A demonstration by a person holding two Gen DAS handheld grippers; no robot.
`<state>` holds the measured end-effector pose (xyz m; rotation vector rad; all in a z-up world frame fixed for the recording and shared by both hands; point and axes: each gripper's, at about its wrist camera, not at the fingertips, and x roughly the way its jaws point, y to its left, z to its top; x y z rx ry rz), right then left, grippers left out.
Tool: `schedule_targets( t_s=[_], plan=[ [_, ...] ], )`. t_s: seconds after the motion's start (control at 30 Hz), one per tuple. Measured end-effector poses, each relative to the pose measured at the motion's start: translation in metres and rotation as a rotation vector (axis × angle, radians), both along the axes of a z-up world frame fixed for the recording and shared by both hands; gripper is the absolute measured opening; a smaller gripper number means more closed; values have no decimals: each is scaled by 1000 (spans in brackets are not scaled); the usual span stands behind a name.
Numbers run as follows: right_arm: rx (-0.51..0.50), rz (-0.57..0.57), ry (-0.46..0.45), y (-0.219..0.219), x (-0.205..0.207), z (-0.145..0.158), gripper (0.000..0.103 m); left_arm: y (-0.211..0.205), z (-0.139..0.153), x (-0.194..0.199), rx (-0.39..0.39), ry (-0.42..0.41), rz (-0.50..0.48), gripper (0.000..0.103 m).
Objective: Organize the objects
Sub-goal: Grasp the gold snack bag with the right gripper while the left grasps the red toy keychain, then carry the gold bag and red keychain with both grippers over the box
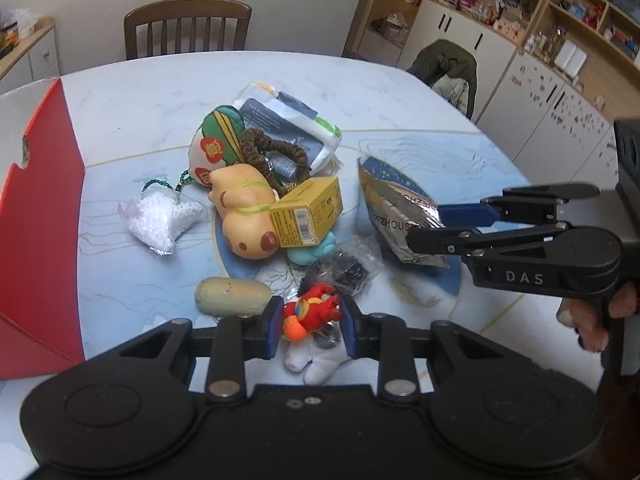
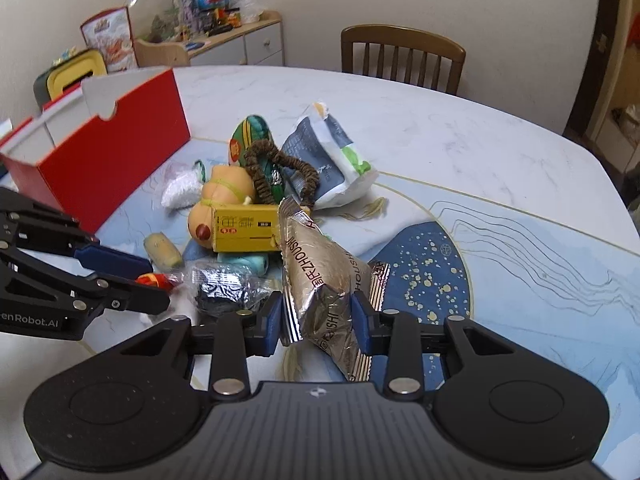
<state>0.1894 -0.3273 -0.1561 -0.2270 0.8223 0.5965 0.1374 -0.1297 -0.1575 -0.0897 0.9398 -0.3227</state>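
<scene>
A pile of objects lies on the table: a capybara toy (image 1: 240,216), a yellow box (image 1: 306,216), a brown coiled band (image 1: 272,156), a white-blue pouch (image 1: 292,124) and a beige roll (image 1: 232,295). My left gripper (image 1: 310,326) is shut on a red and white plush figure (image 1: 314,314) at the pile's near edge. My right gripper (image 2: 318,322) is shut on a silver snack packet (image 2: 320,276), also seen in the left wrist view (image 1: 400,216). The red box (image 2: 108,160) stands open at the left.
A white mesh pouch (image 1: 160,218), a green-striped charm (image 1: 218,140), a teal toy (image 1: 316,250) and a clear bag of dark items (image 1: 340,270) lie in the pile. A wooden chair (image 1: 186,28) stands behind the table (image 1: 400,96). Shelves (image 1: 540,20) line the right.
</scene>
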Motion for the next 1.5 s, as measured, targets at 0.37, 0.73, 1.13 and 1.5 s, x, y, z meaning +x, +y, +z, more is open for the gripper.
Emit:
schedule_targets(
  t_s=[0.37,0.73,1.13,1.5],
  plan=[
    [102,-36,30,-18,-11,31,34,15,34,-8,-112,-10,51,28],
    [181,24,41,-4,-33,71,34,49,87,-21,-182,-69,135,28],
    [224,76,30,63,-41,111,34,137,127,-22,-152,-117,238,28],
    [222,155,35,179,-38,119,34,222,130,-11,-79,-122,336,28]
  ],
)
